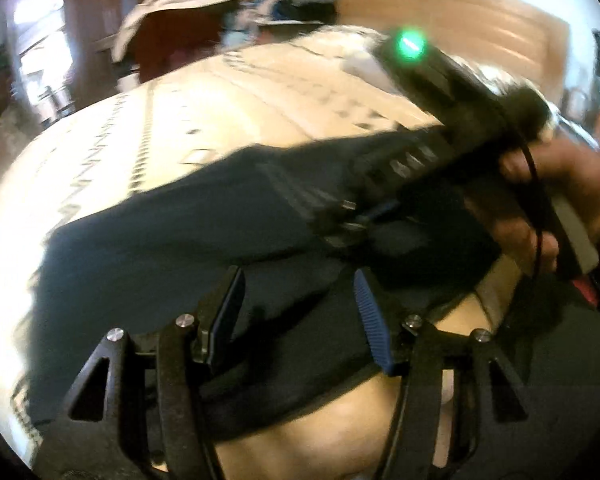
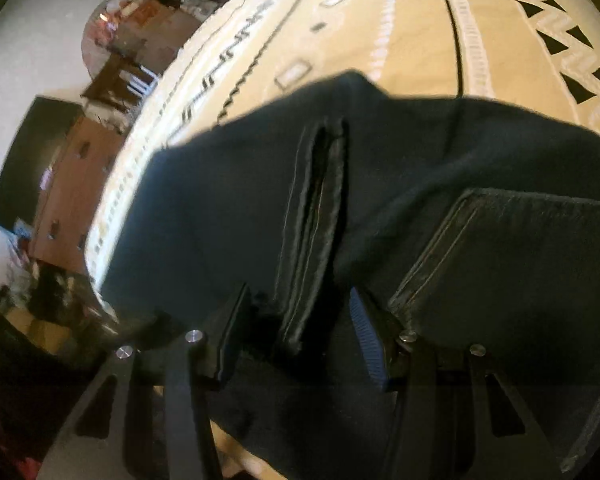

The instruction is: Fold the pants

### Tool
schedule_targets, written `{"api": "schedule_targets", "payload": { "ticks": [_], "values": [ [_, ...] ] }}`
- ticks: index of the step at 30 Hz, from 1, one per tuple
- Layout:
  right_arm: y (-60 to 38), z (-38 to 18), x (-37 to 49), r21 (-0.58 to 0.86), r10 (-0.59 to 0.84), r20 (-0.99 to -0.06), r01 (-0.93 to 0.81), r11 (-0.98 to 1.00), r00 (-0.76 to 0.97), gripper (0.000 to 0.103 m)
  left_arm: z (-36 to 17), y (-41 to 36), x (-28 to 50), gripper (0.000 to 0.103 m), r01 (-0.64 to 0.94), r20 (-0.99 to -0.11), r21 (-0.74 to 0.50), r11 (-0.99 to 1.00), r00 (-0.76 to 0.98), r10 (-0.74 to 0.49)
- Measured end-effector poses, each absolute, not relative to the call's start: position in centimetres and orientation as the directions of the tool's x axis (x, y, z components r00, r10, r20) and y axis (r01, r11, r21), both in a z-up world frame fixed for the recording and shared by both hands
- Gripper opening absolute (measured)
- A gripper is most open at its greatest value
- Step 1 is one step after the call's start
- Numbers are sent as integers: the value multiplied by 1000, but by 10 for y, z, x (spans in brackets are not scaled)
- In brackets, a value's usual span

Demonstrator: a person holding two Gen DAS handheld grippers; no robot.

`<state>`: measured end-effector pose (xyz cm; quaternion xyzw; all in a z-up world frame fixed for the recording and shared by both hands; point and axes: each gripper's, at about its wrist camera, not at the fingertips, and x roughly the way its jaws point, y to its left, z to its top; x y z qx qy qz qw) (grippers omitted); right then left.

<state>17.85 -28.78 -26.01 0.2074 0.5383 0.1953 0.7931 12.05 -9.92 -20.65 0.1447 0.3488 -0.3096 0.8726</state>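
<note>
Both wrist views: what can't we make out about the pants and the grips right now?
- Left wrist view: motion blur smears the pants and the right gripper; its fingertip contact is unreadable.
- Left gripper: fingers apart, but cloth contact is unclear.
- Right wrist view: the pants run off the bottom and right edges, hiding legs and hems.
- Bedspread under the pants: covered.

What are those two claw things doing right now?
Left gripper: open, empty, over the dark pants.
Right gripper: open, fingers on either side of the fly, not clamped.
</note>
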Motion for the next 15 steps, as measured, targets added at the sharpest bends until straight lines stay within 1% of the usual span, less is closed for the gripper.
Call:
{"api": "schedule_targets", "payload": {
  "ticks": [1,3,5,9,10,12,14,15],
  "values": [
    [-285,-261,180,537,529,-773,-82,839,351,55,-204,-90,124,57,613,-693,35,789,584,-423],
    [-281,-264,182,548,535,-770,-69,833,348,29,-197,-64,139,57,534,-683,5,845,619,-388],
    [-275,-262,180,563,540,-760,-49,825,361,19,-192,-40,151,57,454,-677,-13,891,652,-342],
    [-280,-229,144,669,617,-636,-68,741,464,16,-178,3,170,57,340,-651,-21,940,709,-271],
    [-283,-228,135,674,608,-629,-51,737,483,16,-180,6,177,57,338,-653,-18,941,708,-267],
    [-283,-239,131,646,568,-659,-17,763,493,16,-185,8,178,57,345,-670,8,938,698,-251],
    [-290,-272,135,646,551,-693,61,761,465,15,-195,5,178,57,363,-700,20,932,670,-246],
    [-291,-282,138,652,555,-694,73,755,459,15,-199,4,179,57,374,-708,23,927,661,-249]
  ]
}}
